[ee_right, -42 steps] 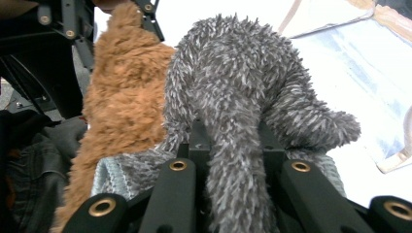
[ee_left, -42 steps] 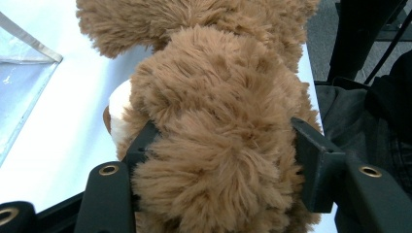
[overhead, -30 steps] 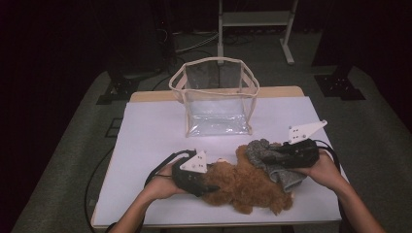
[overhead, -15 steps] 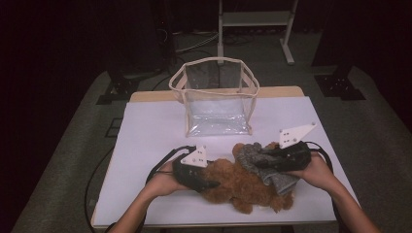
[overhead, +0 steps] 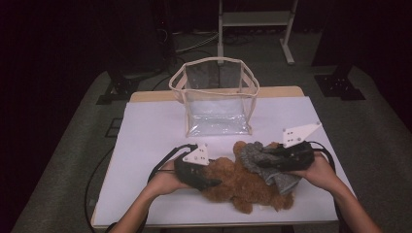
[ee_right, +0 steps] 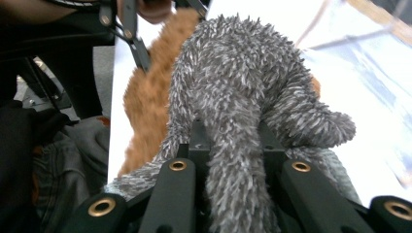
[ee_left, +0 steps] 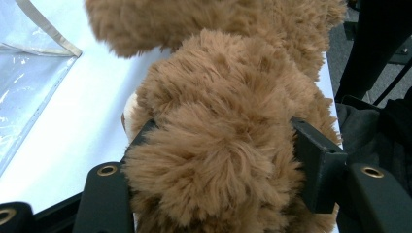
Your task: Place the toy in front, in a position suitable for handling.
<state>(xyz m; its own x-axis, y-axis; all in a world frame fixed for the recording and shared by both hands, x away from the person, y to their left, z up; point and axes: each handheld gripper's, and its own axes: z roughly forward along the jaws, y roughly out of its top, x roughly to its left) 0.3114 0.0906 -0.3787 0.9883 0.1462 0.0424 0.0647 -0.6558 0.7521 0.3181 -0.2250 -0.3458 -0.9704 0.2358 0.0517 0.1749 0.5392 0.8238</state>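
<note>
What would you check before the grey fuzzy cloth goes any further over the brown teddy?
1. Left hand-held gripper holds the teddy: ok, fur bulges between its jaws in the left gripper view.
2. Right hand-held gripper shut on the grey cloth: ok, cloth pinched between its jaws.
3. Cloth lies over the teddy's upper part: ok.
4. Which opening of the cloth faces the teddy: cannot tell.
5. Clear bag stands upright, apart from both grippers: ok.
</note>
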